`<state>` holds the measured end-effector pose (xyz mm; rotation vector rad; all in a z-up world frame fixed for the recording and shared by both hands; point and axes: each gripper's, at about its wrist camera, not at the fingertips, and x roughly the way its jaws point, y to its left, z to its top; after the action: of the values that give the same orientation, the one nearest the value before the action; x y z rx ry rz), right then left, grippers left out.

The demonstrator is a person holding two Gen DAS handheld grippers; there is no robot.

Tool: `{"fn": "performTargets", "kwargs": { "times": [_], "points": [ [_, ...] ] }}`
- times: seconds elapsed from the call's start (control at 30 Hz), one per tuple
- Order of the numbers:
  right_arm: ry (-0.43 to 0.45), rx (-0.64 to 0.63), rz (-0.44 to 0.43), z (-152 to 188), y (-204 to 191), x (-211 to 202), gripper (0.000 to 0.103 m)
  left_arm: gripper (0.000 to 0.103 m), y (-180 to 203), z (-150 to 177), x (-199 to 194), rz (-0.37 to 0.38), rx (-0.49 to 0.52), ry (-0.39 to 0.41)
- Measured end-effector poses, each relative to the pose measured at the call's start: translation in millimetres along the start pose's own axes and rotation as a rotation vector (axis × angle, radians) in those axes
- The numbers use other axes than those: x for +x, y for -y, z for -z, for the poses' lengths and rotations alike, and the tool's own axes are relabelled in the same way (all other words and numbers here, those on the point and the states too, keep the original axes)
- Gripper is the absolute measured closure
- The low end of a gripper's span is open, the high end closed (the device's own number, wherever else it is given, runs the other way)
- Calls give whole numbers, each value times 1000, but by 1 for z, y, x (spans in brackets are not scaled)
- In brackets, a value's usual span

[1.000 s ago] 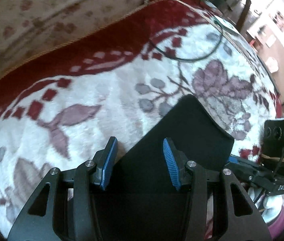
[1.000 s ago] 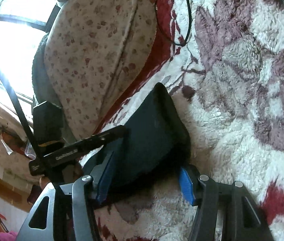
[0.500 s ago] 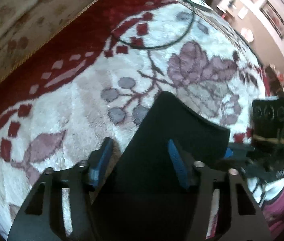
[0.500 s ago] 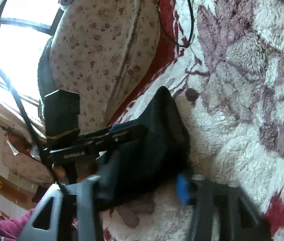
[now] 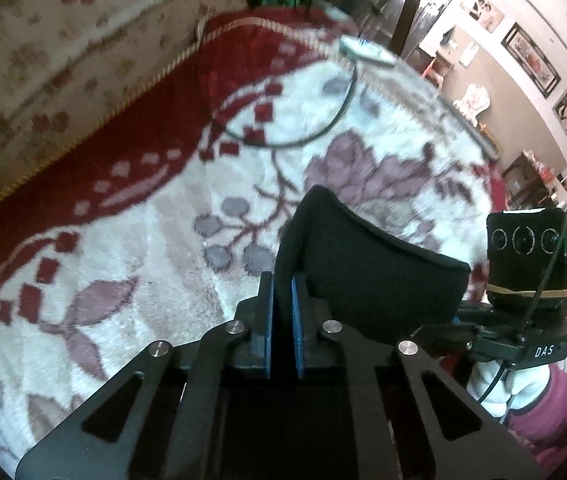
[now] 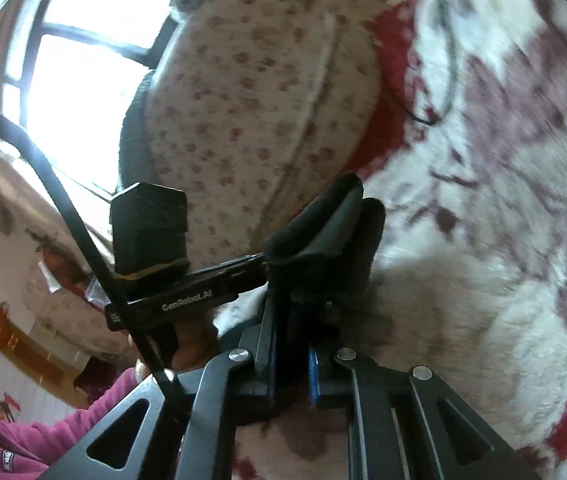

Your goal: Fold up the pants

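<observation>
The black pants (image 5: 363, 272) lie folded on a furry red-and-white floral blanket (image 5: 155, 220). My left gripper (image 5: 282, 280) is shut on their left corner, with cloth pinched between the blue pads. The pants' far edge arcs up between the two tools. In the right wrist view my right gripper (image 6: 291, 308) is closing its jaws on the other corner of the pants (image 6: 331, 232), and the bunched cloth is squeezed between the pads. The right tool's camera block (image 5: 527, 256) shows at the right of the left view. The left tool's bar (image 6: 187, 304) reaches into the cloth from the left.
A black cable loop (image 5: 283, 142) lies on the blanket beyond the pants, near a flat pale device (image 5: 367, 50). A floral cushion (image 6: 251, 92) rises behind the blanket's red border. A person's magenta sleeve (image 5: 555, 408) is at the lower right. A bright window (image 6: 83, 60) is behind.
Both grippers went from open around the pants' near edge to closed on it. The corners have risen a little and the cloth now bunches and arcs between them.
</observation>
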<state>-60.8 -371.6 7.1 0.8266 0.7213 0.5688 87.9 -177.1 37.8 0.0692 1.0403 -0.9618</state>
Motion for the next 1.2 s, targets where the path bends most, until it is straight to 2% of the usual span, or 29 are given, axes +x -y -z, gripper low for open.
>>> {"fn": "performTargets", "kwargs": {
  "times": [0.2, 0.4, 0.47, 0.6, 0.7, 0.8, 0.87, 0.93, 0.97, 1.0, 1.07, 1.2],
  "points": [
    [-24, -163, -82, -8, -71, 13, 92, 96, 7, 5, -70, -8, -6, 122],
    [-125, -301, -174, 2, -137, 50, 92, 96, -8, 44, -148, -34, -93, 241],
    [-181, -334, -201, 15, -151, 67, 92, 96, -21, 66, -169, -43, -153, 270],
    [-308, -372, -232, 49, -167, 113, 92, 96, -50, 118, -194, -105, -282, 294],
    [-425, -356, -244, 79, -164, 159, 92, 96, -82, 166, -203, -163, -437, 280],
    [-523, -350, -205, 105, -156, 204, 89, 96, -114, 214, -209, -241, -618, 280],
    [-582, -328, -173, 118, -150, 228, 89, 96, -120, 237, -218, -285, -660, 290],
    [-590, -363, -160, 121, -156, 233, 79, 82, -116, 250, -230, -345, -662, 314],
    [-607, -362, -172, 119, -159, 234, 75, 64, -113, 251, -234, -351, -660, 321],
    [-632, -349, -194, 116, -161, 233, 69, 50, -107, 253, -238, -348, -656, 335],
    [-637, -332, -217, 104, -164, 223, 67, 47, -95, 253, -244, -347, -636, 357],
    [-502, -309, -226, 76, -159, 176, 63, 47, -74, 242, -242, -389, -598, 351]
  ]
}}
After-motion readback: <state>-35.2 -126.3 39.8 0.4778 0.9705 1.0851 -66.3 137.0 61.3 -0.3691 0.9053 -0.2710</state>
